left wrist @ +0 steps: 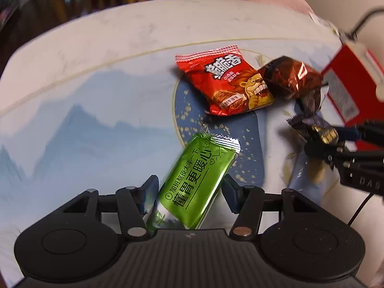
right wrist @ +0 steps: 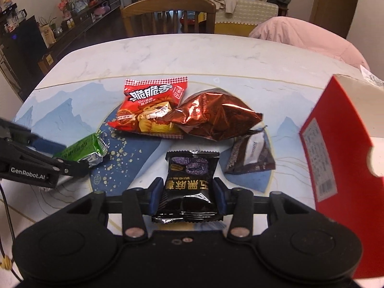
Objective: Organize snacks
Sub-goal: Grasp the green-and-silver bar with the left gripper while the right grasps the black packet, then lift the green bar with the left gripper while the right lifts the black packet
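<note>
My left claw [left wrist: 189,192] pinches the green bar [left wrist: 195,182], pads on both its long sides, foil end sticking out toward 12 o'clock; my right claw [right wrist: 188,194] pinches the black pack [right wrist: 189,182], pads pressed on both its edges. On the table [right wrist: 168,52], the red pack [right wrist: 151,110] lies at 12 o'clock of the right claw, the brown bag [right wrist: 216,117] touching it at its 3 o'clock, a dark pack [right wrist: 252,156] just below that bag. Red box [right wrist: 340,148] stands at 3 o'clock, near the table edge.
</note>
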Demonstrator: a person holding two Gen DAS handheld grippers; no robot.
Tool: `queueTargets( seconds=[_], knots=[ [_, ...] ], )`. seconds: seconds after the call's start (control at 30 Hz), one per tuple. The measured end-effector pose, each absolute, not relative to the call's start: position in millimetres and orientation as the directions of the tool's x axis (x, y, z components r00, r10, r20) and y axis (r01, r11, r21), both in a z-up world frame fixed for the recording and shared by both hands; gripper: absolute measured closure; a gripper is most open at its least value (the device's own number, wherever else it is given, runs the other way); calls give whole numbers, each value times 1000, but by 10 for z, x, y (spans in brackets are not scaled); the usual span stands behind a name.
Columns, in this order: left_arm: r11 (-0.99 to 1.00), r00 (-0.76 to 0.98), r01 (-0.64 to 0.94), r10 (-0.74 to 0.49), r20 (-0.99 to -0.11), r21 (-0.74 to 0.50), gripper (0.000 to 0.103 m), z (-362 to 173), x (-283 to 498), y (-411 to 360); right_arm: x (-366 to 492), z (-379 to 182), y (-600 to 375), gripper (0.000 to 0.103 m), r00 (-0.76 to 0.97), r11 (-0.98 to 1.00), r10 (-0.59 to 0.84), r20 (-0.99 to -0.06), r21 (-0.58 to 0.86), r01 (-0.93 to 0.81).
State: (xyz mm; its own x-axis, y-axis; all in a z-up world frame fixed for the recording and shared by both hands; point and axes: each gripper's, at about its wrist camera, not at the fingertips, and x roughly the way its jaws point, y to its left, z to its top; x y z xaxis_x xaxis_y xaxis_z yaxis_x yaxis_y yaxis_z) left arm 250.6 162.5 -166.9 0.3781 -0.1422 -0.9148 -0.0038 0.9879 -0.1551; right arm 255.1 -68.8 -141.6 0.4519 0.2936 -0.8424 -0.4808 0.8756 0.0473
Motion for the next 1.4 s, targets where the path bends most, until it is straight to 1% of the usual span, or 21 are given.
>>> queueTargets(
  seconds=[0.17, 0.3, 0.43, 0.57, 0.77, 0.8, 0.83, 0.9, 1.0, 1.2, 1.27, 1.3, 1.37, 1.4],
  knots=[
    [971, 396, -90, -168, -903, -220, 48, -1594, 2293, 1678, 2382, -1285, -795, 60, 465, 886, 308, -830, 72, -458],
    [956, 419, -144, -176, -891, -256, 52, -1453, 2143, 1725, 2208, -1147, -900, 60, 487, 894, 312, -816, 79, -440],
    [949, 457, -144, -188, -869, -281, 52, -1273, 1988, 1728, 2022, -968, -991, 60, 520, 901, 315, -794, 78, -427],
    [942, 479, -124, -218, -850, -312, 52, -1108, 1822, 1683, 1824, -760, -1076, 60, 554, 908, 320, -768, 83, -411],
    [939, 521, -49, -267, -811, -341, 52, -767, 1612, 1450, 1527, -434, -1205, 60, 616, 915, 316, -722, 59, -400],
    [940, 528, -35, -271, -805, -340, 52, -703, 1585, 1395, 1495, -382, -1233, 62, 624, 915, 318, -714, 59, -399],
    [941, 532, -21, -276, -800, -339, 52, -640, 1571, 1336, 1471, -335, -1261, 69, 629, 914, 322, -708, 60, -400],
    [941, 544, 9, -288, -788, -338, 52, -519, 1556, 1212, 1445, -259, -1323, 70, 641, 915, 323, -696, 55, -400],
    [947, 564, 39, -285, -775, -320, 52, -407, 1558, 1021, 1468, -277, -1419, 70, 644, 907, 321, -695, 28, -421],
    [943, 547, 6, -282, -788, -333, 52, -480, 1498, 837, 1453, -586, -1688, 69, 528, 870, 375, -762, 94, -484],
    [948, 537, 0, -268, -800, -318, 52, -537, 1462, 799, 1411, -705, -1714, 67, 497, 862, 379, -780, 102, -497],
    [950, 532, -5, -262, -805, -312, 52, -564, 1445, 790, 1402, -764, -1720, 64, 485, 866, 371, -792, 107, -488],
    [950, 526, -14, -258, -810, -311, 52, -612, 1408, 785, 1363, -876, -1742, 54, 459, 870, 378, -804, 139, -473],
    [949, 524, -18, -259, -811, -315, 52, -633, 1386, 786, 1337, -930, -1739, 41, 455, 871, 378, -806, 144, -469]
  ],
)
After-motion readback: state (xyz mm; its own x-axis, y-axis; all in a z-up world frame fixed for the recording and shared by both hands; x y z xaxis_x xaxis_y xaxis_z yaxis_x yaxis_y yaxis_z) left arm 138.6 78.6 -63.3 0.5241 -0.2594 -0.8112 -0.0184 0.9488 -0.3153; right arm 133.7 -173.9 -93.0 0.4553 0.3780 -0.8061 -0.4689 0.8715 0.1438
